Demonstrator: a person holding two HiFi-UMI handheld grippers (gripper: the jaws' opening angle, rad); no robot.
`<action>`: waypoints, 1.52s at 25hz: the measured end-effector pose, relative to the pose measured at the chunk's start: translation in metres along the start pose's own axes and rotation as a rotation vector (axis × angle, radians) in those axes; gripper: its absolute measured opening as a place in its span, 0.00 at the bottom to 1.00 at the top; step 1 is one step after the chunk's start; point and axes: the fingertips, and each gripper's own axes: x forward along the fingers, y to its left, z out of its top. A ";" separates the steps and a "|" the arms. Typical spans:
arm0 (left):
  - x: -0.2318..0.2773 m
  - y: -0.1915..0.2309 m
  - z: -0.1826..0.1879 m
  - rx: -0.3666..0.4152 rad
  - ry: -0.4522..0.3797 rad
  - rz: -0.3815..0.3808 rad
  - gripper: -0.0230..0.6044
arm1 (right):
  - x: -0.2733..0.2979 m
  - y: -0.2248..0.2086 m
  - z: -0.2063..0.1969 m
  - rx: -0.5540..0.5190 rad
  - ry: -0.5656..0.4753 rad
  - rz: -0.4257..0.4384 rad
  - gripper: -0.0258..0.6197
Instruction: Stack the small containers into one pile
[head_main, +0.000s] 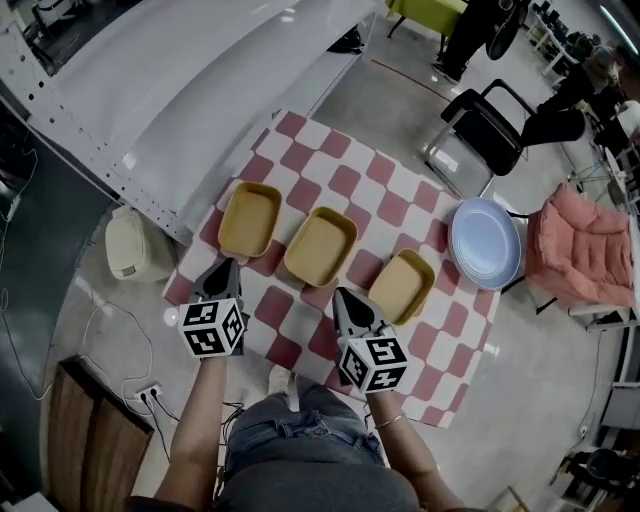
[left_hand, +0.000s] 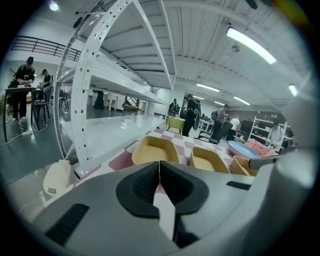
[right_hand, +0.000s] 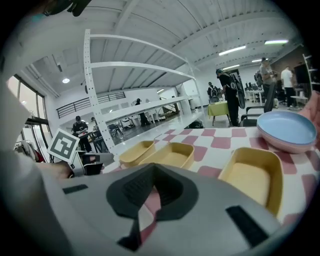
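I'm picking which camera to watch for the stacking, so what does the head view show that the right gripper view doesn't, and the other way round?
Only the head view: the cream plastic bin on the floor and the person's blue jeans.
Only the right gripper view: the ceiling strip lights and a dark-clothed person standing beyond the table.
Both: the yellow rectangular containers, left, middle and right, the pale blue round plate and the red-and-white checked cloth.

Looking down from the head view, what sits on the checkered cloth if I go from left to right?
left yellow container → middle yellow container → right yellow container → blue plate
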 end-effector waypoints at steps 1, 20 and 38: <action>0.000 0.006 0.001 -0.007 -0.005 0.014 0.06 | 0.006 0.003 0.001 -0.009 0.006 0.015 0.06; 0.017 0.053 0.012 -0.116 -0.030 0.091 0.15 | 0.086 0.044 0.011 -0.122 0.084 0.185 0.06; 0.073 0.062 0.003 -0.130 0.088 0.052 0.23 | 0.101 0.055 0.018 -0.142 0.094 0.198 0.06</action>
